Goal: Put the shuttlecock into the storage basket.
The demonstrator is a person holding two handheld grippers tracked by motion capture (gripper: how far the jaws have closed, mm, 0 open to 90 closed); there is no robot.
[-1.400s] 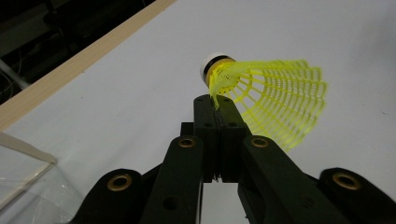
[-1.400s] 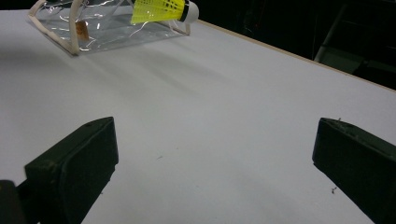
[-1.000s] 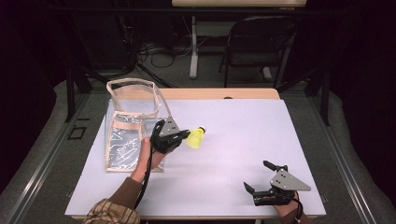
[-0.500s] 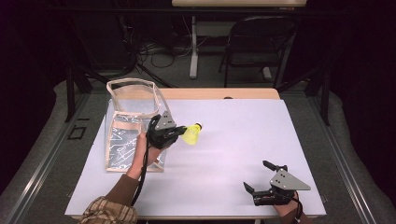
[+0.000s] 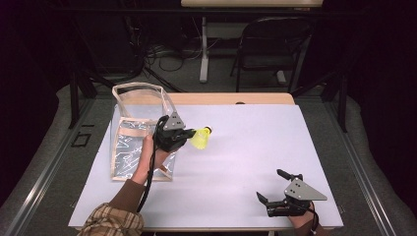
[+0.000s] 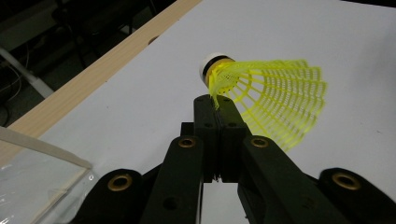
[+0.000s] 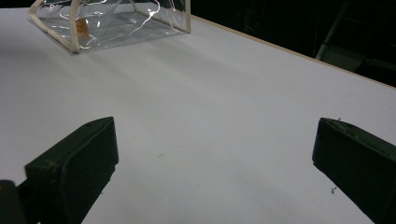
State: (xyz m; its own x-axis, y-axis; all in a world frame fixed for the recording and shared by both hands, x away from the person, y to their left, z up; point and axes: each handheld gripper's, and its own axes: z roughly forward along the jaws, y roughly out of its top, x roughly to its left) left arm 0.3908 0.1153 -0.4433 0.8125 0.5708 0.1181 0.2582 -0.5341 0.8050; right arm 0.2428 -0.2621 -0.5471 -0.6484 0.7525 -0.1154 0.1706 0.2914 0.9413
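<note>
A yellow shuttlecock (image 5: pixel 200 138) with a white cork tip hangs above the white table, just right of a clear plastic bag (image 5: pixel 129 142) with cream trim. My left gripper (image 5: pixel 189 133) is shut on the edge of its mesh skirt; the left gripper view has the shuttlecock (image 6: pixel 266 95) pinched at the tips of my left gripper (image 6: pixel 217 103). My right gripper (image 5: pixel 273 189) rests open near the table's front right edge, nothing between its jaws. From the right gripper view the bag (image 7: pixel 114 21) lies far off at the top left.
The white sheet (image 5: pixel 246 147) covers a wooden table whose bare strip (image 5: pixel 236 98) runs along the far edge. A folding chair (image 5: pixel 268 44) and cables stand on the floor beyond the table.
My left gripper has lifted the shuttlecock slightly and carried it back toward the bag's right side. The right gripper has stayed put.
</note>
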